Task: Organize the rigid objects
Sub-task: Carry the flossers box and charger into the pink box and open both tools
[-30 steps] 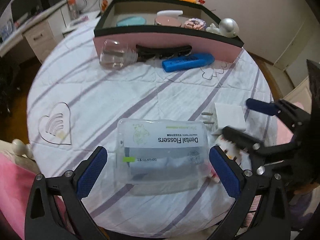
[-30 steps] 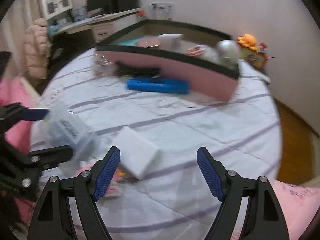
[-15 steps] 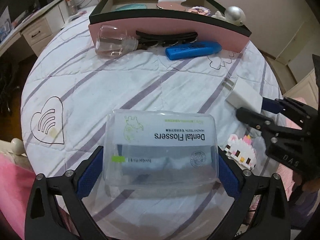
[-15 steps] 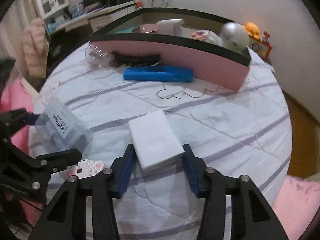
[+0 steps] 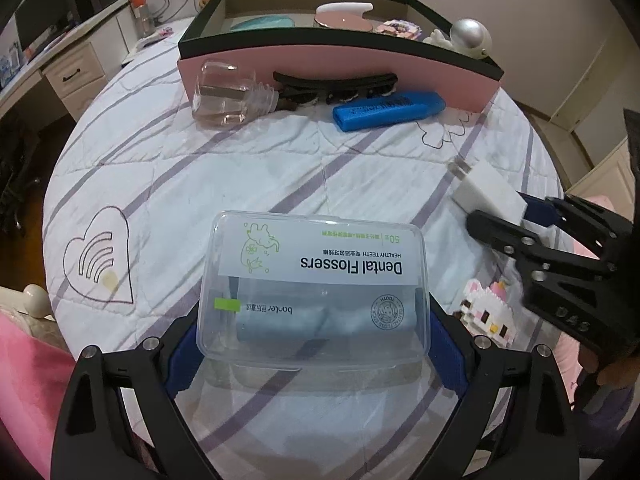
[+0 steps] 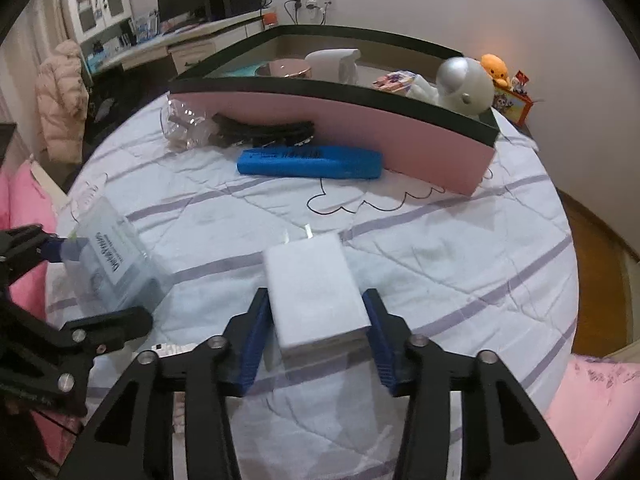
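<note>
My left gripper (image 5: 312, 344) is shut on a clear Dental Flossers box (image 5: 314, 288) and holds it above the round quilted table (image 5: 168, 176). My right gripper (image 6: 318, 344) is shut on a white plug charger (image 6: 316, 288), lifted off the table; it also shows in the left wrist view (image 5: 486, 190). A pink box with a black rim (image 5: 340, 60) stands at the far side, holding several items. Against its front wall lie a clear bottle (image 5: 226, 96), a black hair clip (image 5: 336, 86) and a blue case (image 5: 388, 111).
A small pink-and-white brick figure (image 5: 490, 312) lies on the table under the right gripper. A silver-headed toy (image 6: 464, 84) sits at the box's right corner. A desk with drawers (image 5: 72, 76) stands to the far left. Pink cushions (image 6: 24, 200) flank the table edge.
Both grippers closed on their objects and lifted them: the left on the flossers box, the right on the charger. Both have moved toward the pink box.
</note>
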{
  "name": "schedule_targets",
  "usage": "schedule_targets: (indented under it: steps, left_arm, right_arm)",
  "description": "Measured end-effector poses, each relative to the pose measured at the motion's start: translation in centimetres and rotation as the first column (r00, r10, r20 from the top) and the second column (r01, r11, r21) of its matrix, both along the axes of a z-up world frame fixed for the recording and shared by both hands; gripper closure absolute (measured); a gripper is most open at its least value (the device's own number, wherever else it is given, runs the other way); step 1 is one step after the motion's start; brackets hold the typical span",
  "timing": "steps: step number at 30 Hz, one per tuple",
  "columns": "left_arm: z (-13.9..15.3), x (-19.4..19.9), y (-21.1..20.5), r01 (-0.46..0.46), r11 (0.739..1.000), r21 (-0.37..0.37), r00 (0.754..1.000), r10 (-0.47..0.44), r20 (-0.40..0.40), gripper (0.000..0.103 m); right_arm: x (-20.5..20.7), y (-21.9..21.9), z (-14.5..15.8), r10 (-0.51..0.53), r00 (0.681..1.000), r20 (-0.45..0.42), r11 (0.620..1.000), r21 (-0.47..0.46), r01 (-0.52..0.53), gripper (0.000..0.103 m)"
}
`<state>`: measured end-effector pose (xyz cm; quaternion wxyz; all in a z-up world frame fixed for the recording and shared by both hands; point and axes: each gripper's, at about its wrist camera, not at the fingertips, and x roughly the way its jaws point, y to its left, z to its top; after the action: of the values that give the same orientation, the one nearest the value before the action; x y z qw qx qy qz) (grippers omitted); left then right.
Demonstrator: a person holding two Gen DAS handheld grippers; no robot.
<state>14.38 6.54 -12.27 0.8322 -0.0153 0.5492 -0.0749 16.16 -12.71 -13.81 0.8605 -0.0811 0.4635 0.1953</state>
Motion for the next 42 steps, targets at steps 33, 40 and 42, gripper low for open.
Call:
schedule_targets:
  steps: [33,40,42]
  left_arm:
    - [10.8,-0.6,-0.6,-0.063,0.998,0.006,0.948,0.058,0.312,0.009]
    - [14.7,-2.9,-0.4,-0.058,0.998,0.000,0.907,0.053,0.417,0.009]
    - [15.3,-3.3,-0.4,-0.056,0.998,-0.001,0.899,0.051,0.435,0.009]
  right_arm:
    - [-4.9,-4.0,9.8,-0.128,0.968,0.215,0.980,0.176,0.090,0.060]
    - [-7.3,-4.4,13.7,-0.135,0.933,0.333,0.977,0.200,0.070,0.060]
    - [-7.8,-4.3,14.1,-0.134,0.927,0.349,0.978,0.198,0.067,0.060]
